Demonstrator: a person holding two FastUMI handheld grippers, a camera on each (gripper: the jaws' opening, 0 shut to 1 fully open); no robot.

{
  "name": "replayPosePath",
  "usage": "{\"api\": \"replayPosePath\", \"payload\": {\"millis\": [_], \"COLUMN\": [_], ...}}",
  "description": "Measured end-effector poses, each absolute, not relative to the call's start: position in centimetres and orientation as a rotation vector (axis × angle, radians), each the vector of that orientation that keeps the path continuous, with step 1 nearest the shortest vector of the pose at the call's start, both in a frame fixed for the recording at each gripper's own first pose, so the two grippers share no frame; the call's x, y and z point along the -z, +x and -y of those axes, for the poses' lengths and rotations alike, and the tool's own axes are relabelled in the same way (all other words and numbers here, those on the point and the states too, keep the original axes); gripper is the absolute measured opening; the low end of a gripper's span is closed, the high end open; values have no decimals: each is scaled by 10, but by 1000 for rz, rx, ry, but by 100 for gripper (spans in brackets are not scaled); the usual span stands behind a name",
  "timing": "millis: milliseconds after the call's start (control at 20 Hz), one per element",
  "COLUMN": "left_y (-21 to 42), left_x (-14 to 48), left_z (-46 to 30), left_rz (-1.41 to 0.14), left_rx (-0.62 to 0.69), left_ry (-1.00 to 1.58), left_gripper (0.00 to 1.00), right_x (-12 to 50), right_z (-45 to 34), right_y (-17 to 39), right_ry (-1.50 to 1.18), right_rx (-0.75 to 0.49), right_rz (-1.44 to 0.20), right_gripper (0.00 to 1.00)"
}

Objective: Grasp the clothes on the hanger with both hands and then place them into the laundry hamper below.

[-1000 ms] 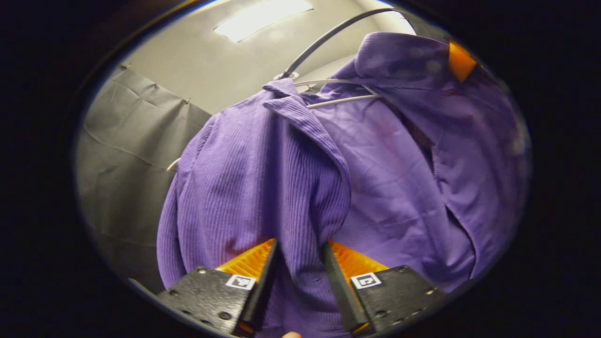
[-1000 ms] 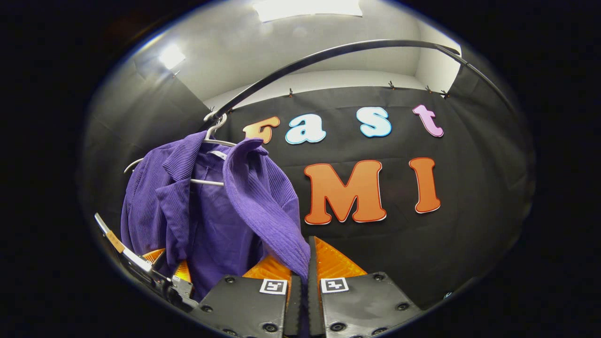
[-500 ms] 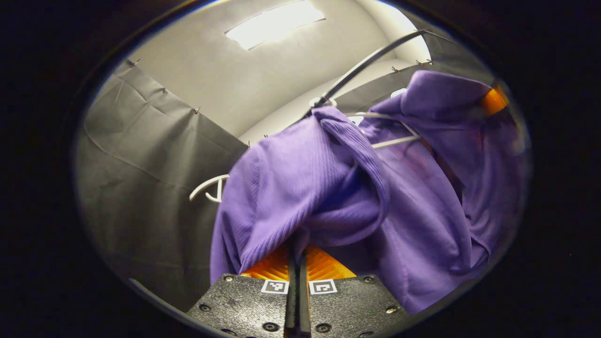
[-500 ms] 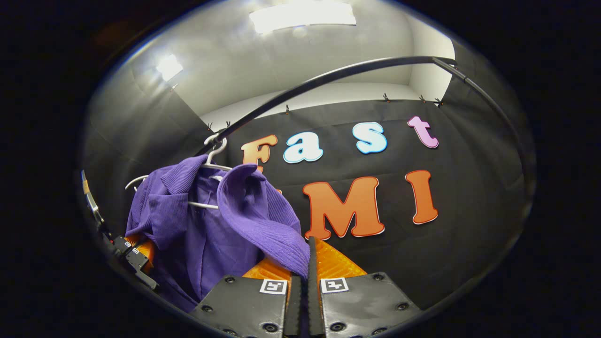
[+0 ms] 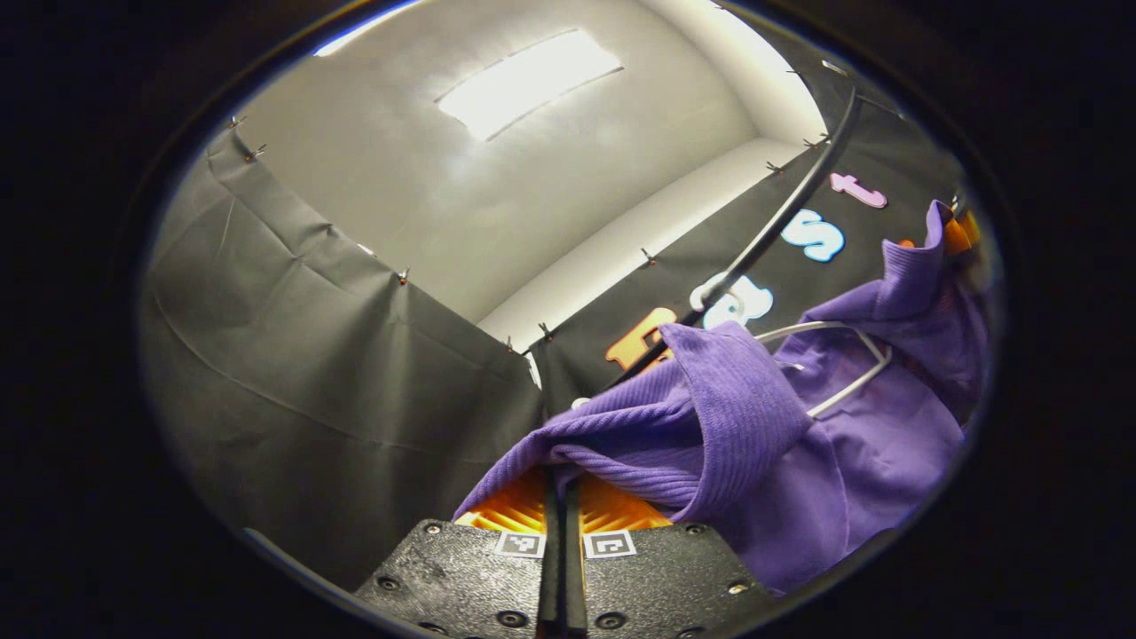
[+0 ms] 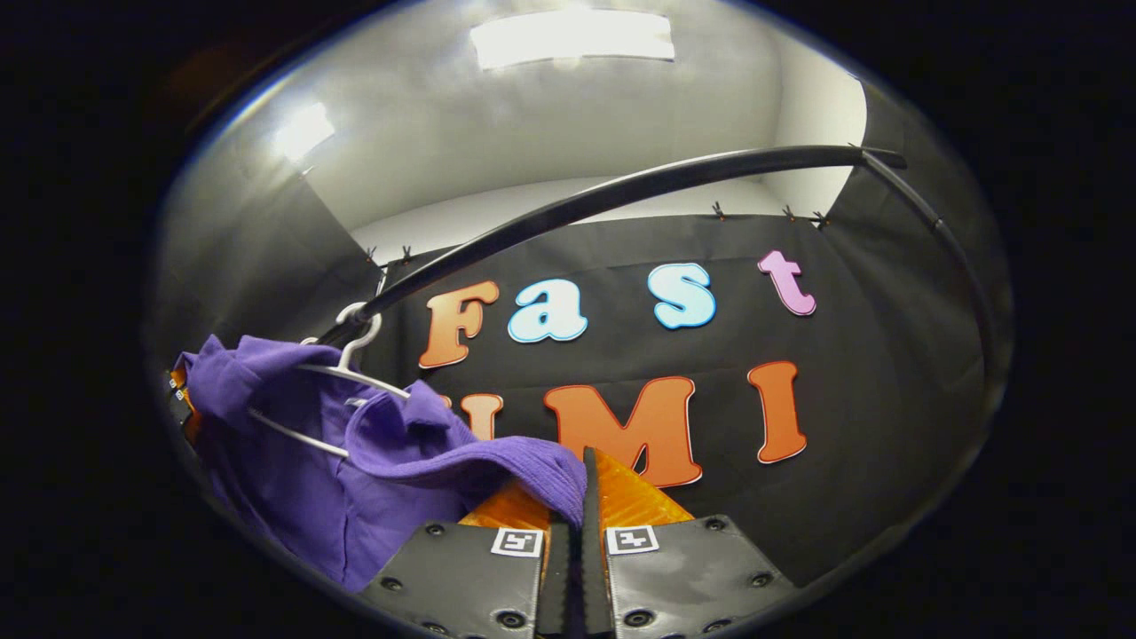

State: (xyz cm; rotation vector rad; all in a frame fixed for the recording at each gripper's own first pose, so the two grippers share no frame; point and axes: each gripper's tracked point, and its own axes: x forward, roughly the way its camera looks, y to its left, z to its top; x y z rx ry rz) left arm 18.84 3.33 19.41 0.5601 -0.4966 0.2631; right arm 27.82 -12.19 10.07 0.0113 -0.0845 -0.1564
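A purple ribbed shirt still partly hangs on a white wire hanger hooked over the black rail. My left gripper is shut on a fold of the shirt, which stretches up and right from its jaws. In the right gripper view the shirt sags low at the left under the hanger, and my right gripper is shut on its other shoulder. The right gripper shows far off in the left gripper view at the upper right, and the left gripper peeks out behind the cloth.
The black rail arcs across above the shirt. Black cloth walls hang on the left and behind, with a lit ceiling panel overhead. No hamper can be seen from here.
Both grippers have pulled outward and down with the shirt. The cloth has slid off the hanger's shoulders and now stretches between them, lower in both views. The left gripper closed on the fold a second ago.
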Motion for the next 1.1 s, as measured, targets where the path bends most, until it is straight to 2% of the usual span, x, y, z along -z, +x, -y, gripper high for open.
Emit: {"api": "replayPosePath", "payload": {"millis": [100,150,200,300,700,750,900,950,1100], "left_y": [193,198,206,225,272,271,268,266,262], "left_x": [-207,-210,-211,-203,-125,-115,-86,-79,-74], "left_z": [-57,-65,-75,-86,-127,-135,-149,-155,-157], "left_rz": [486,477,464,430,214,198,143,143,140], "left_rx": [-295,-306,-318,-319,-298,-308,-309,-316,-307], "left_ry": [507,495,500,495,290,276,220,208,187], "left_gripper": [0,0,0,0,2,5,2,0,2], "right_x": [-112,-114,-116,-110,-53,-48,-36,-30,-11], "right_z": [140,149,158,175,202,199,193,189,186], "right_y": [296,304,314,335,414,420,434,434,438], "right_ry": [55,80,105,135,150,142,91,92,78], "right_rx": [191,205,216,245,287,287,288,286,278], "right_rz": [96,94,94,73,-4,-8,-2,-4,-33], "right_gripper": [12,7,12,13,13,13,13,13,13]}}
